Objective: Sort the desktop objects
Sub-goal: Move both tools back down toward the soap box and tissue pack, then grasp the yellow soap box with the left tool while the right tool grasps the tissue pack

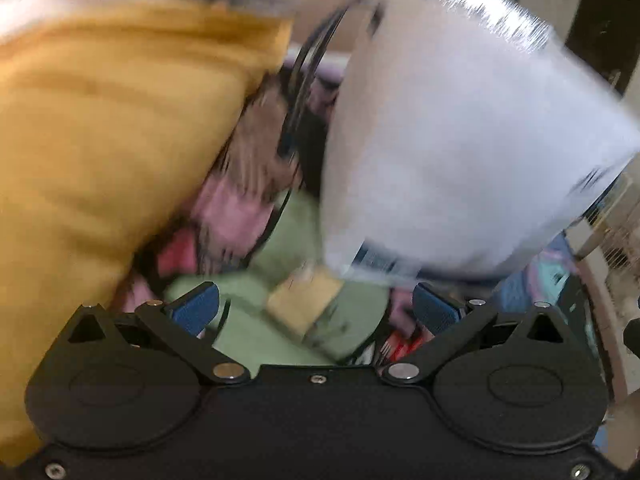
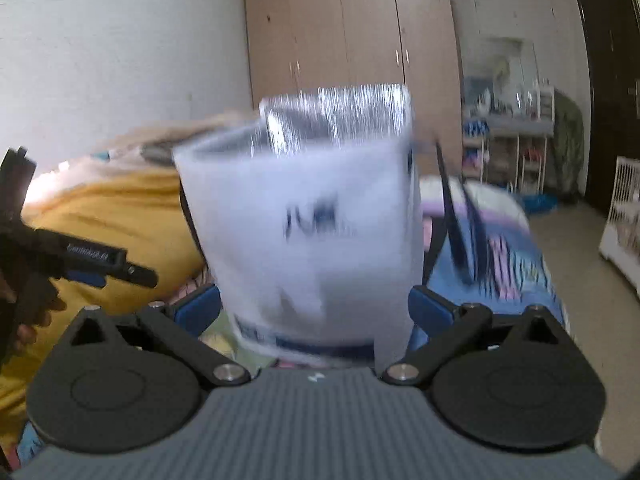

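A white pouch [image 2: 312,232] with a silver top and dark print stands upright between the blue pads of my right gripper [image 2: 316,308], which is shut on its lower part. The same pouch [image 1: 460,140] hangs large and blurred at the upper right of the left wrist view. My left gripper [image 1: 316,308] is open with nothing between its fingers. Below it lie a green item [image 1: 280,264], a small yellow item [image 1: 304,300] and pink items [image 1: 232,212], seemingly inside a black wire basket [image 1: 296,80]. In the right wrist view the left gripper [image 2: 100,264] shows at the left edge.
A person's yellow sleeve [image 1: 100,152] fills the left side, close to the basket. A patterned bed cover [image 2: 504,248] lies behind the pouch. A wooden wardrobe [image 2: 352,32], cluttered shelves [image 2: 512,140] and a white rack [image 2: 624,220] stand farther back. Both views are motion-blurred.
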The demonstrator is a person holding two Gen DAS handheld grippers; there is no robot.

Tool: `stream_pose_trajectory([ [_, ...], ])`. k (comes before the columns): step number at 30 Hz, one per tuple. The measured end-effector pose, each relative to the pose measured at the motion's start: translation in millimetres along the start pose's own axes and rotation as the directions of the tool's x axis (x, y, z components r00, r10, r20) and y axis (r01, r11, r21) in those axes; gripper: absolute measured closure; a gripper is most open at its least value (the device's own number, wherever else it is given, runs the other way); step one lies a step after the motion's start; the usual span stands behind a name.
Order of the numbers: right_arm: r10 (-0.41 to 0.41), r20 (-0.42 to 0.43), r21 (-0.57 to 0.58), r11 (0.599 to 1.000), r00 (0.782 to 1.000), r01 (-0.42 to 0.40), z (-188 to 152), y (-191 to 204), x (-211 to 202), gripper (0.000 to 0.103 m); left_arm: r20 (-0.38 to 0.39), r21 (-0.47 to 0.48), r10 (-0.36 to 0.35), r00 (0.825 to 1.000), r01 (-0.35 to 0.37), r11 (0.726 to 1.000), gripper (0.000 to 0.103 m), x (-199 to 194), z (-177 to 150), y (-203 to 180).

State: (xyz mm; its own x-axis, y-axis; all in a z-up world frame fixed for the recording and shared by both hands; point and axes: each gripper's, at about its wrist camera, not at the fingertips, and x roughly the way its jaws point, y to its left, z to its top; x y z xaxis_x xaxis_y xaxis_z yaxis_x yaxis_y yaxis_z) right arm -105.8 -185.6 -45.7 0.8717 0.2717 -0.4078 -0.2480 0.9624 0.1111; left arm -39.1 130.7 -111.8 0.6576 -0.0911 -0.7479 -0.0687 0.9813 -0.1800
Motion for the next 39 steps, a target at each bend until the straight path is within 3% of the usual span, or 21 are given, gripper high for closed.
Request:
stream_pose_trajectory([
  [3, -0.007, -0.002, -0.001, 1.0, 1.0, 0.007, -30, 1, 7, 0.0, 0.004, 0.007, 0.02, 1.0, -0.02, 1.0, 0.0, 15, -29, 9],
  [8, -0.023, -0.1, -0.03, 0.999, 0.995, 0.02, -48, 4, 36, 0.0, -0.032, 0.168, 0.06, 0.998, -0.054, 0.984, 0.0, 40, -53, -3],
  [14, -0.016, -0.205, -0.142, 0.99, 0.979, -0.014, -59, 15, 72, 0.0, -0.014, 0.227, 0.111, 0.994, -0.105, 0.968, 0.0, 73, -42, -9],
  [19, -0.032, -0.267, -0.096, 0.995, 0.963, 0.007, -71, 2, 96, 0.0, -0.065, 0.165, 0.108, 0.992, -0.096, 0.982, 0.001, 104, -29, 15],
  [22, -0.021, -0.272, -0.086, 0.996, 0.962, -0.003, -72, -1, 109, 0.0, -0.063, 0.158, 0.093, 0.994, -0.082, 0.984, 0.001, 114, -27, 18],
  [28, 0.006, -0.292, -0.043, 0.999, 0.956, -0.019, -76, -3, 144, 0.0, -0.052, 0.255, 0.111, 0.992, -0.095, 0.962, 0.001, 138, -30, 8],
  [39, 0.001, -0.297, -0.026, 1.0, 0.955, -0.01, -94, -6, 177, 0.0, -0.033, 0.264, 0.095, 0.995, -0.083, 0.961, 0.0, 172, -27, 3],
])
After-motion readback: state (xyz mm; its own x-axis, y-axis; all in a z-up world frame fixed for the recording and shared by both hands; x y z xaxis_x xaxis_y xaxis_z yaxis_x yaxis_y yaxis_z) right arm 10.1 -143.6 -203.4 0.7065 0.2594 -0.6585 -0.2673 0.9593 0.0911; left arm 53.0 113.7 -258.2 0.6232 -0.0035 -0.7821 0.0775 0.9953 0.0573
